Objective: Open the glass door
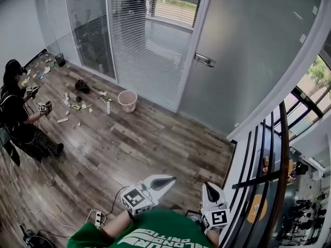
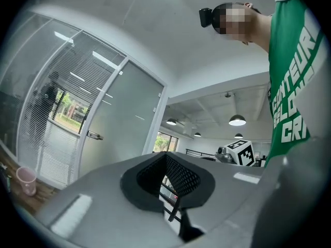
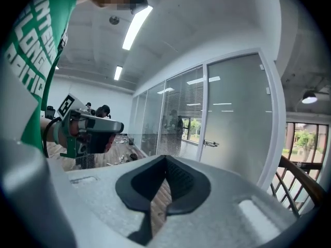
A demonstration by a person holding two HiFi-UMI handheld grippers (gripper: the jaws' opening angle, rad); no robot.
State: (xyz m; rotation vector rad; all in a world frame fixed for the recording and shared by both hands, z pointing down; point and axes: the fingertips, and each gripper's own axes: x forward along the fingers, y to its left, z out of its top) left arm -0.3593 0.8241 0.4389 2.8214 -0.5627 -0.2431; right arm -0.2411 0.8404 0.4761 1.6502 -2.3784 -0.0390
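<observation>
The frosted glass door [image 1: 248,50] stands shut across the room, with a metal handle [image 1: 205,60] on its left edge. Both grippers are held low near my body, far from the door. In the head view my left gripper [image 1: 170,180] points right with its jaws together, and my right gripper [image 1: 208,188] points up, jaws together too. The left gripper view shows the left gripper [image 2: 166,156] holding nothing, with the door [image 2: 124,123] and handle [image 2: 93,135] beyond. In the right gripper view the right gripper [image 3: 165,159] is empty too, and the door [image 3: 235,118] and handle [image 3: 210,143] lie ahead.
A glass partition with blinds [image 1: 145,45] adjoins the door on the left. A pink bucket [image 1: 127,100] and scattered litter [image 1: 77,105] lie on the wood floor. A person [image 1: 20,118] crouches at far left. A black railing [image 1: 269,159] runs along the right. A power strip [image 1: 96,218] lies near my feet.
</observation>
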